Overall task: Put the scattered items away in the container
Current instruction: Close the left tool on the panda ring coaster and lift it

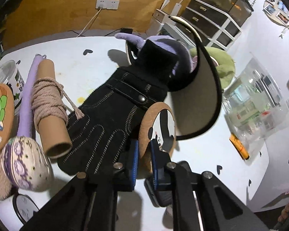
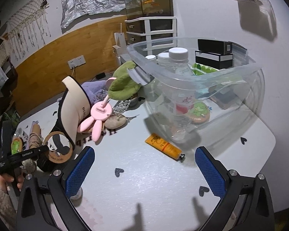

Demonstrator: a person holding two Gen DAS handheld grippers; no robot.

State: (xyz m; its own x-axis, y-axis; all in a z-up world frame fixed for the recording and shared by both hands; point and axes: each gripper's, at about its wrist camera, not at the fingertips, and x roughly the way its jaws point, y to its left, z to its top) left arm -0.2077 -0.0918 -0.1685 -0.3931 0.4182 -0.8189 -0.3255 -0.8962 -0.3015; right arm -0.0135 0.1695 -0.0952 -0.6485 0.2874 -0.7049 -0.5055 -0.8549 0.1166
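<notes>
Left wrist view: left gripper [image 1: 144, 161] at lower centre had its blue pads pinched on the lower rim of a cork coaster [image 1: 160, 129] with a panda print, held on edge. Black glove [image 1: 113, 119] lay against the coaster's left side, under or beside the left pad; I could not tell whether the glove was caught too. Risk: if it was, lifting could drag the glove along, or the thin rim could pivot and slip out of the pads. The visor [image 1: 198, 100] leaned just behind the coaster and could be knocked over. The rope roll [image 1: 50, 107] and a second, green coaster [image 1: 0, 113] sat at left. The bin [image 1: 260, 104] was a blurred shape at right, well apart from the coaster, so the carry was long.

Right wrist view: right gripper [image 2: 144, 173] was spread wide, empty, hovering over bare table [image 2: 144, 188]. The orange tube [image 2: 164, 147] lay near, ahead of it, beside the bin [image 2: 183, 84]. Risk: the two grippers crossing on the way to the bin.

Only this view showed the bin's contents (bottles, boxes, a green coaster), the pink rabbit toy [image 2: 98, 117] and the person's hand [image 2: 7, 179] on the left gripper's handle at lower left. Only the left view showed the pinch itself.
</notes>
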